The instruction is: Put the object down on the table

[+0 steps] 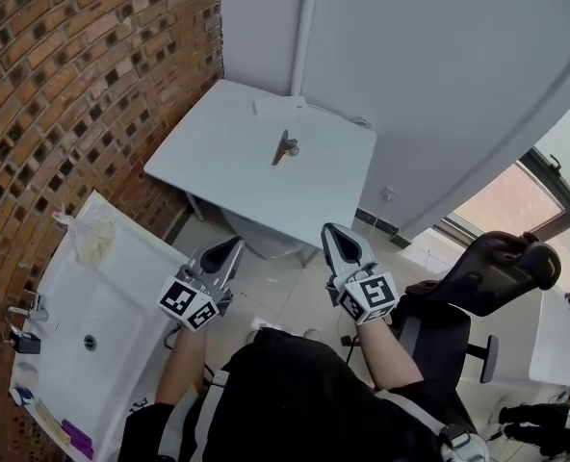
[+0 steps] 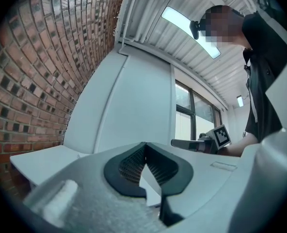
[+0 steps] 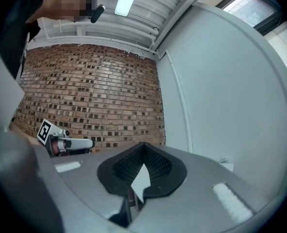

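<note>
A small grey and brown object point(image 1: 285, 148) lies on the white table point(image 1: 218, 162), near its middle. Both grippers hang in the air short of the table's near edge, close to the person's body, and point at it. My left gripper point(image 1: 231, 246) point(image 2: 144, 145) is shut, its ribbed pads meeting at the tips with nothing between them. My right gripper point(image 1: 334, 231) point(image 3: 143, 145) is shut and empty too. Each gripper view shows the other one from the side: the right gripper point(image 2: 201, 142) and the left gripper point(image 3: 68, 143).
A white flat item point(image 1: 278, 107) lies at the table's far edge. A brick wall point(image 1: 73, 85) runs along the left, with a white sink counter point(image 1: 121, 287) below it holding a plastic bag point(image 1: 90, 239). A black office chair point(image 1: 487, 277) stands at the right.
</note>
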A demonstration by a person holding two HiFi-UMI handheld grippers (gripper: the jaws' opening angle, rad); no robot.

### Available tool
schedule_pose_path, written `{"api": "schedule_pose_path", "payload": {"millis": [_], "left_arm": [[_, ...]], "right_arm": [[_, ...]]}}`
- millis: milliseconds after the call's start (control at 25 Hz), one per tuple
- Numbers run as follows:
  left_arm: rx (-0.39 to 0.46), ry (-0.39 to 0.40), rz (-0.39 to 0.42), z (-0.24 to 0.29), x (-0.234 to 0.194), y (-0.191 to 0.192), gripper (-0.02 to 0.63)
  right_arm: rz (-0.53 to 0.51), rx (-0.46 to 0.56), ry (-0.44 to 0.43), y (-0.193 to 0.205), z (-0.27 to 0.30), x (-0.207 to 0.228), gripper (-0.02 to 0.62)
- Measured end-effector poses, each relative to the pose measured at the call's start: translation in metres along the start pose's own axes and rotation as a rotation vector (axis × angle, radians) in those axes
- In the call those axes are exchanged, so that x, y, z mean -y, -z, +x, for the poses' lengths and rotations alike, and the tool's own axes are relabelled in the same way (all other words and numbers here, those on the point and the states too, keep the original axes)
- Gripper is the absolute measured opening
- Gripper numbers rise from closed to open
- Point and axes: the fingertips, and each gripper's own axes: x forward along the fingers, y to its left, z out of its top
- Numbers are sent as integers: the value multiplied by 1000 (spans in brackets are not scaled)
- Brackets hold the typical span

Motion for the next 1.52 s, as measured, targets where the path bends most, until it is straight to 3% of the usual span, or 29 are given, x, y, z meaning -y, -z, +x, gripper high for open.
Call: {"api": "schedule_pose_path", "payload": {"millis": [360,640,1000,1520], "left_arm": [[55,-9,18,45,29,-7,-2],[69,-63,7,52,36,-2,-2],[26,-82,59,51,34,5,-2],[20,-55,29,57,38,12,-2]], "right_arm": [[1,17,30,-6,-39,54,6],[27,15,-13,16,-41,61,5],[36,24,-57,7,-31,56,5],[56,29,-13,16,-40,77,5]]}}
